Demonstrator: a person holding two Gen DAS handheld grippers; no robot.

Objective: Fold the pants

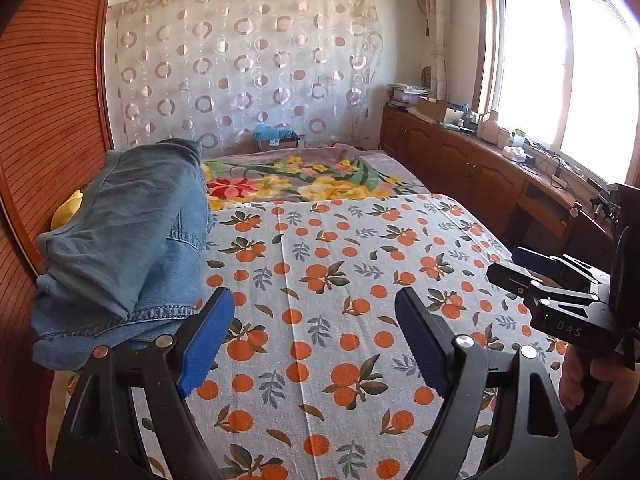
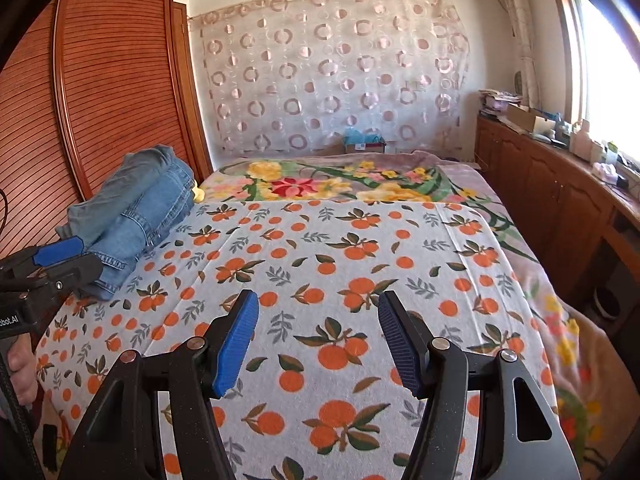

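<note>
The orange-print sheet [image 2: 320, 264] on the bed lies bare across its middle and right edge; passage there is unobstructed. Folded jeans [image 2: 136, 212] occupy the left edge, against the slatted wardrobe [image 2: 100, 80]. A narrow aisle separates the right edge from the wooden cabinets [image 2: 540, 184]. The floral blanket [image 2: 320, 184] covers the far end.

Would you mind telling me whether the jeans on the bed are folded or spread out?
Folded: the jeans lie as a compact layered bundle at the left edge of the orange-print sheet, no legs spread out.
</note>
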